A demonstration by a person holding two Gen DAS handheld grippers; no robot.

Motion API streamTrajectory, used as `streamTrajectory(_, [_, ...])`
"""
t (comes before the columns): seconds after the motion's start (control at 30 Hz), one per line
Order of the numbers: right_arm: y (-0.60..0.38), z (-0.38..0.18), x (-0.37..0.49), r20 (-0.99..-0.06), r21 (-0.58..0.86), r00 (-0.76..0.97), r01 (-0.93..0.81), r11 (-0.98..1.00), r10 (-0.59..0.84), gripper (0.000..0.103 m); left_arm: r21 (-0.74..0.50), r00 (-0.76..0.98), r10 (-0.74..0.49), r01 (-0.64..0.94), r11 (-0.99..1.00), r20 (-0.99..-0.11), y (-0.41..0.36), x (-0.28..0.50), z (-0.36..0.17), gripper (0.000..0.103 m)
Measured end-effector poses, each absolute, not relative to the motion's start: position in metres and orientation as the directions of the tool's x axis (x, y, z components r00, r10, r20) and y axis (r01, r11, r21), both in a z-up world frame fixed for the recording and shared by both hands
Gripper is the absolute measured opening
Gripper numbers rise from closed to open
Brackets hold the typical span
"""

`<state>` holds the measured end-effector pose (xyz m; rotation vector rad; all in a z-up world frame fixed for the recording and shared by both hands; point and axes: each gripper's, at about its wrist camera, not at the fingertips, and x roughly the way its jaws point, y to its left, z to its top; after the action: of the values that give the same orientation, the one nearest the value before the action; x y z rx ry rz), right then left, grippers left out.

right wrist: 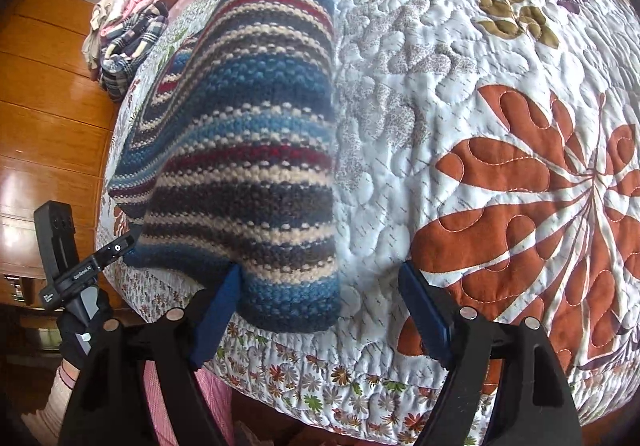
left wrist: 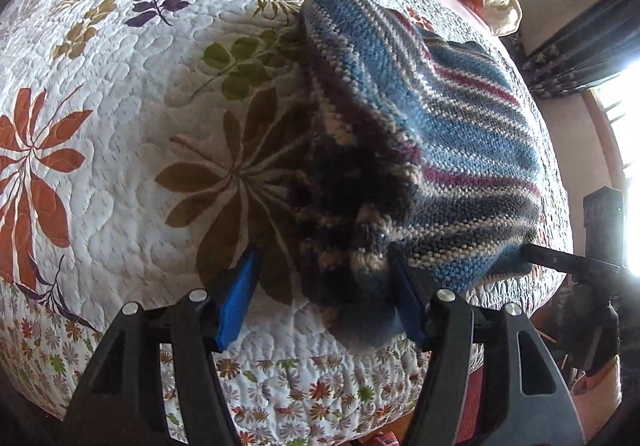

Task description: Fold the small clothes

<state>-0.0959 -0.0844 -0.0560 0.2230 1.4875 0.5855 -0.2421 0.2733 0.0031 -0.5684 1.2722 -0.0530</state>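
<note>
The quilted bed [right wrist: 460, 93] carries a striped knitted garment [right wrist: 248, 117], lying near its front edge, seemingly doubled over once, though not yet a tidy small bundle. A folded pile of clothes [right wrist: 128, 33] waits farther back. Left tongs [left wrist: 320, 298] gape around the garment's dark near corner; right tongs [right wrist: 320, 310] stand spread at its other corner, gripping nothing.

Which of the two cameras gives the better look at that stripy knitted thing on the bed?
The right wrist view. There the striped knit lies sharp and well lit, stripes clear along its length on the floral quilt. The left wrist view shows it too, but its near end is dark and blurred between the left gripper fingers.
</note>
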Motion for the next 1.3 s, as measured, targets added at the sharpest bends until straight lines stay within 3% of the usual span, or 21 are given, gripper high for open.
streamTrajectory(0.2, [-0.085,-0.030,-0.103,-0.900,0.410,0.040,-0.266,0.872,0.435,0.080,-0.380,0.326,-0.291,-0.258,0.888,-0.900,0.270,-0.247,0.029,0.063])
streamTrajectory(0.4, [-0.084,0.009,-0.121,-0.929,0.287,0.141,-0.307,0.907,0.341,0.095,-0.297,0.337,-0.206,-0.246,0.923,-0.919,0.259,-0.265,0.067,0.074])
streamTrajectory(0.6, [-0.079,0.031,-0.142,-0.942,0.188,0.205,-0.334,0.924,0.265,0.095,-0.258,0.328,-0.162,-0.275,0.926,-0.931,0.252,-0.283,0.089,0.075])
streamTrajectory(1.3, [-0.075,0.075,-0.190,-0.934,0.104,0.297,-0.300,0.948,0.196,0.099,-0.127,0.316,-0.032,-0.283,0.951,-0.948,0.219,-0.320,0.132,0.085])
